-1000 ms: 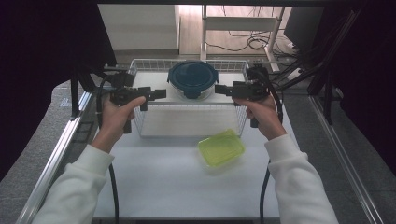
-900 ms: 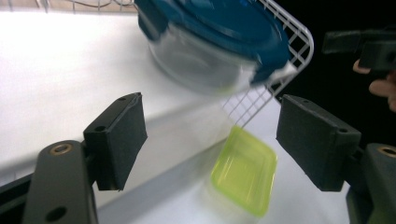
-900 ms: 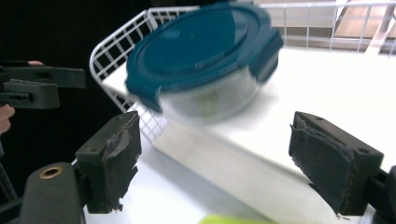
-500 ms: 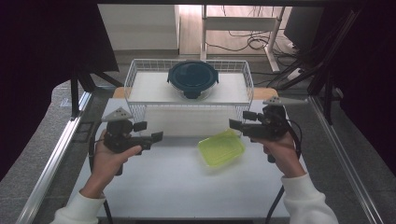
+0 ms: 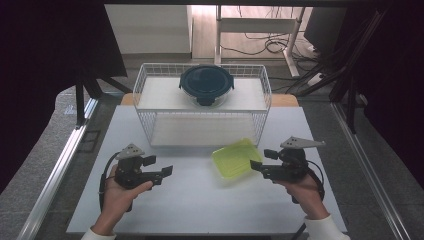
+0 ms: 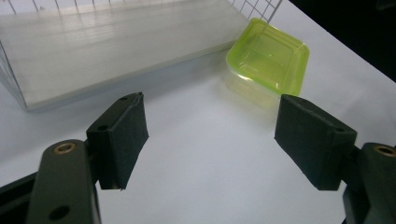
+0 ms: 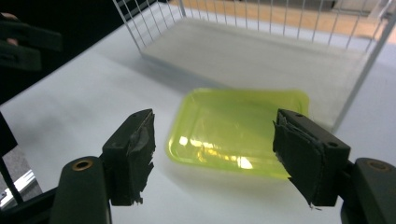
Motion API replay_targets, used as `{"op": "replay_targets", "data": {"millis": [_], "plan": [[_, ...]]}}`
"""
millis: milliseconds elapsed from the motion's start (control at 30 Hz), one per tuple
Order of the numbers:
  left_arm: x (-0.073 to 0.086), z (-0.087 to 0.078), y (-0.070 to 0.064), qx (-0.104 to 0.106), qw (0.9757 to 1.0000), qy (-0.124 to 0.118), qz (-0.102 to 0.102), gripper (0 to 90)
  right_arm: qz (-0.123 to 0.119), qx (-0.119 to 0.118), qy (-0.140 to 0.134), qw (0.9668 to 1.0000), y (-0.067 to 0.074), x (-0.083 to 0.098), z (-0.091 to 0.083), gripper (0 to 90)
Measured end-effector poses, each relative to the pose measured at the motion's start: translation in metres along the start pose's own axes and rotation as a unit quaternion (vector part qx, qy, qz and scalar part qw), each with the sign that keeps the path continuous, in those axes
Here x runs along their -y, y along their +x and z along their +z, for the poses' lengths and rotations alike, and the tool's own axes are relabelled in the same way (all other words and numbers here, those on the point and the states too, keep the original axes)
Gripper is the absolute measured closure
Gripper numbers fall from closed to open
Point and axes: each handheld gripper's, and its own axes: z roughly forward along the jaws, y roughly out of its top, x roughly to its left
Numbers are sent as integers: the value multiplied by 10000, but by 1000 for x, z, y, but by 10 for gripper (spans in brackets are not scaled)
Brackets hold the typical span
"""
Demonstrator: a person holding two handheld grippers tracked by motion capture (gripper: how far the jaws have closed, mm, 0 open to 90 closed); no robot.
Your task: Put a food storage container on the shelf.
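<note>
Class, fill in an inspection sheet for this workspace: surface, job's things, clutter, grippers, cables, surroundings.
Surface: white table, bare in front.
Job's things: green container, lid on, lying on the table before the wire basket; dark round lidded container on the basket's upper shelf.
Clutter: nothing seen.
Grippers: left gripper open, holding nothing; right gripper open beside the green container, not touching; its fingers have just been closing a little.
Cables: one trails from each gripper; more lie on the floor behind.
Surroundings: dark curtains at the sides, desk legs beyond.
</note>
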Motion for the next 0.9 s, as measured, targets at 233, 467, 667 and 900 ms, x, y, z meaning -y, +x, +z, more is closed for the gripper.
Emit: {"op": "replay_targets", "data": {"millis": [233, 467, 667, 900], "plan": [[23, 15, 11, -102, 9995, 264, -107, 247, 165, 83, 317, 9993, -7, 19, 12, 288], [27, 16, 12, -206, 9991, 368, -84, 249, 248, 98, 530, 9982, -10, 29, 19, 287], [28, 17, 11, -452, 9985, 315, 15, 255, 245, 163, 538, 9981, -10, 28, 19, 289], [28, 18, 10, -420, 9986, 321, 16, 256, 294, 287, 513, 9978, -14, 27, 17, 289]]}}
